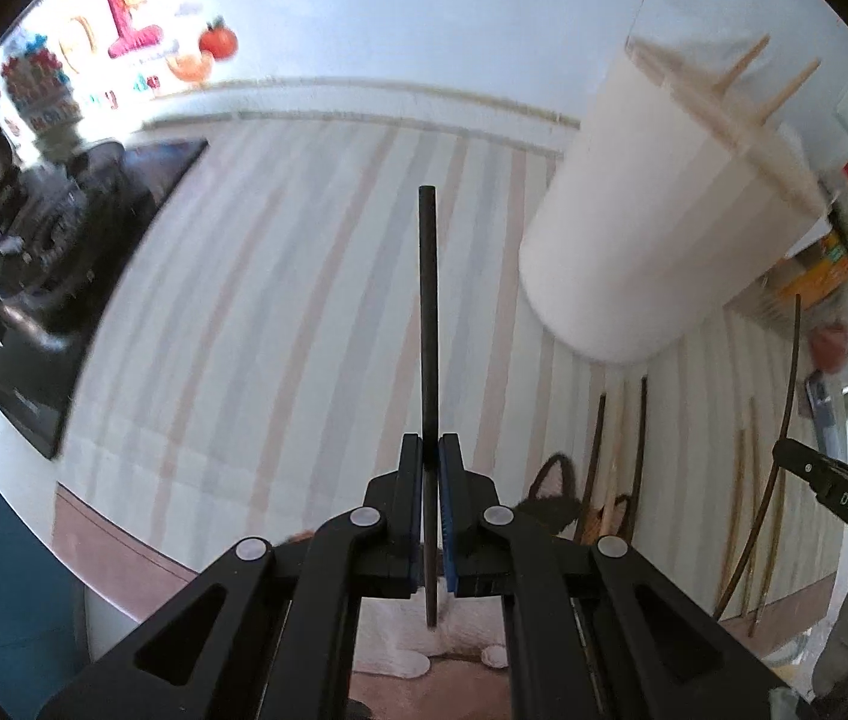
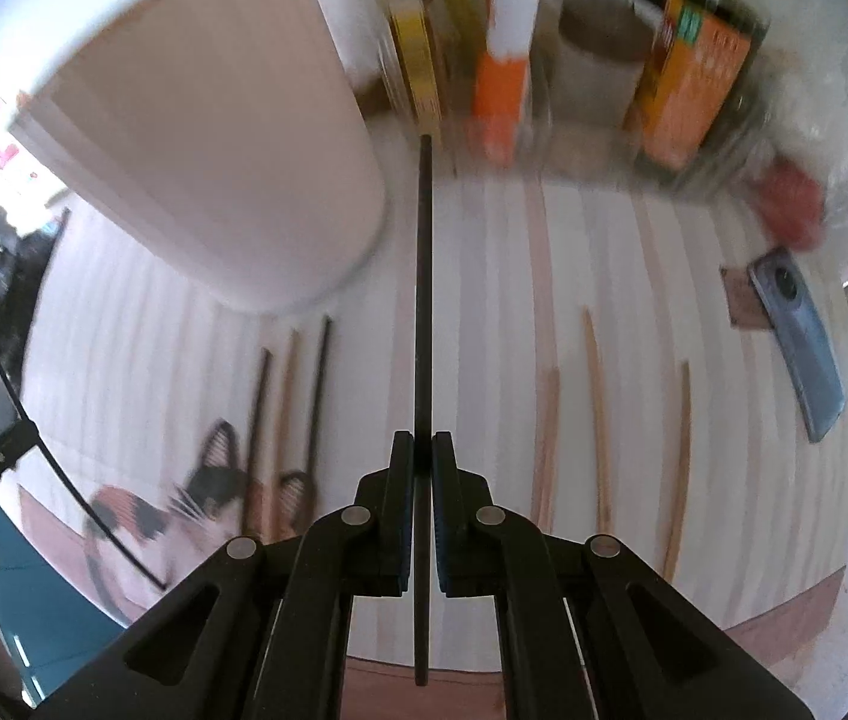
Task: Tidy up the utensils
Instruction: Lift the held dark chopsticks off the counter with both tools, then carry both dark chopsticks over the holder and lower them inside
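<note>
My left gripper (image 1: 430, 450) is shut on a black chopstick (image 1: 427, 312) that points forward above the striped cloth. My right gripper (image 2: 422, 447) is shut on another black chopstick (image 2: 423, 300). A white utensil holder (image 1: 658, 222) stands to the right in the left wrist view with light wooden chopsticks (image 1: 772, 90) sticking out of its top; it also shows in the right wrist view (image 2: 214, 138) at upper left. Dark and light chopsticks (image 2: 289, 384) lie on the cloth below the holder. Light wooden chopsticks (image 2: 595, 414) lie further right.
A striped cloth with a cat print (image 2: 196, 492) covers the counter. A gas stove (image 1: 64, 252) is at the left. Bottles and boxes (image 2: 700, 72) stand at the back. A blue phone (image 2: 796, 336) lies at the right. The right gripper shows in the left wrist view (image 1: 838, 492).
</note>
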